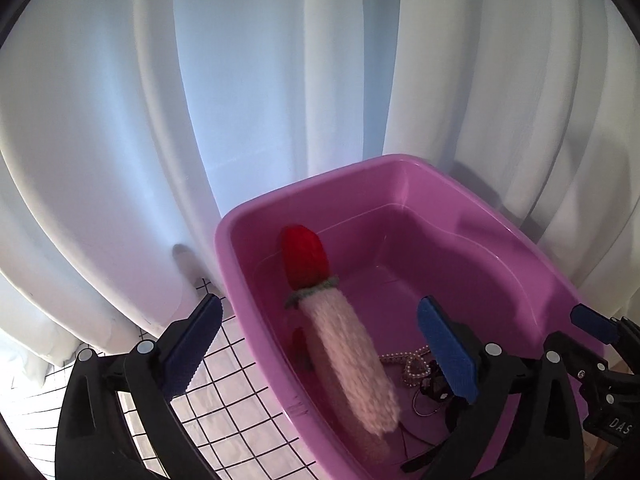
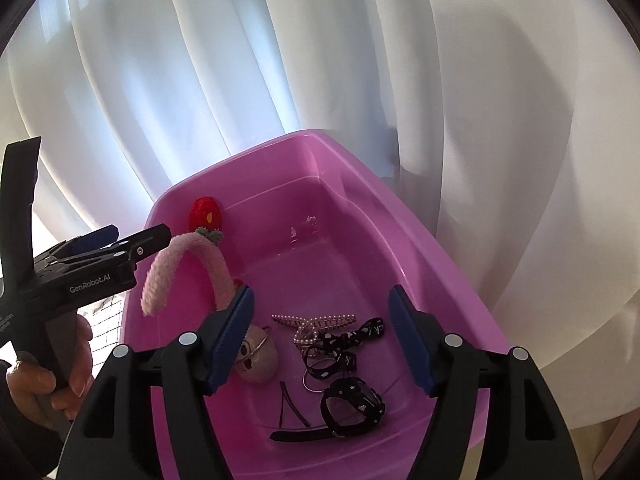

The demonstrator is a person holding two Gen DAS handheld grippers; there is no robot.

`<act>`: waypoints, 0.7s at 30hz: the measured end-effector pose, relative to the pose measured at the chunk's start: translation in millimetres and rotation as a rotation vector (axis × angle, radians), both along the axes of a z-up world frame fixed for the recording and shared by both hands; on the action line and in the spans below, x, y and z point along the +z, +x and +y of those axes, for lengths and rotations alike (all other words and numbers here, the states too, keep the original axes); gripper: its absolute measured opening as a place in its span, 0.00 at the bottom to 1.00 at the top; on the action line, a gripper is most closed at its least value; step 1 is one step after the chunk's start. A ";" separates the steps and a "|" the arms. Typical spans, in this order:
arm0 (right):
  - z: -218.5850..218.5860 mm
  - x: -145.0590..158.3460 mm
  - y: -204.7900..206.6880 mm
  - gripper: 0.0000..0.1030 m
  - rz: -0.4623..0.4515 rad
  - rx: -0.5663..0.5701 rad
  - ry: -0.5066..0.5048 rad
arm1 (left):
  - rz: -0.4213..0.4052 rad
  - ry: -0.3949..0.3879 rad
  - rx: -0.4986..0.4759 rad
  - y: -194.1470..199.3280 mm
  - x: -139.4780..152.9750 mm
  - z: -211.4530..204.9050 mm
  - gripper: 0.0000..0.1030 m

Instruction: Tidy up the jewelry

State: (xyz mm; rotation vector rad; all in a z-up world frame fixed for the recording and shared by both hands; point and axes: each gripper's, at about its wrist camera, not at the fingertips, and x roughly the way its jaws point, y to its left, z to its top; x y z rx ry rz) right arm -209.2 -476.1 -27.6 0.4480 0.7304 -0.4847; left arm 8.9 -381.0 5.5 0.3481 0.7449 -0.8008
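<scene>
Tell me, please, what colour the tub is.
The tub is pink-purple, clearest in the right wrist view.

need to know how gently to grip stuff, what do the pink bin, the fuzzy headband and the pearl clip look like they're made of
Pink bin: looks like smooth moulded plastic, glossy, with light glinting off its floor.
Fuzzy headband: pale pink knitted or plush yarn over what is probably a stiff band, since it holds its arch; red crocheted strawberry at the end.
Pearl clip: row of small pearly beads on a claw frame, metal or plastic unclear.
</scene>
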 end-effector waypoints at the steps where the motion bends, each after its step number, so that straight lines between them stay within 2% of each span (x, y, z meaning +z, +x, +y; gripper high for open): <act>1: 0.5 1.1 -0.9 0.64 -0.007 0.001 0.005 | 0.000 0.002 0.004 0.3 0.9 1.1 0.94; 9: 6.6 6.6 2.2 0.65 -0.022 0.017 0.006 | -0.013 0.015 0.018 0.6 6.6 9.3 0.94; 21: 19.5 15.4 1.4 0.64 -0.030 0.038 -0.011 | 0.020 0.006 0.053 3.1 7.8 26.8 0.94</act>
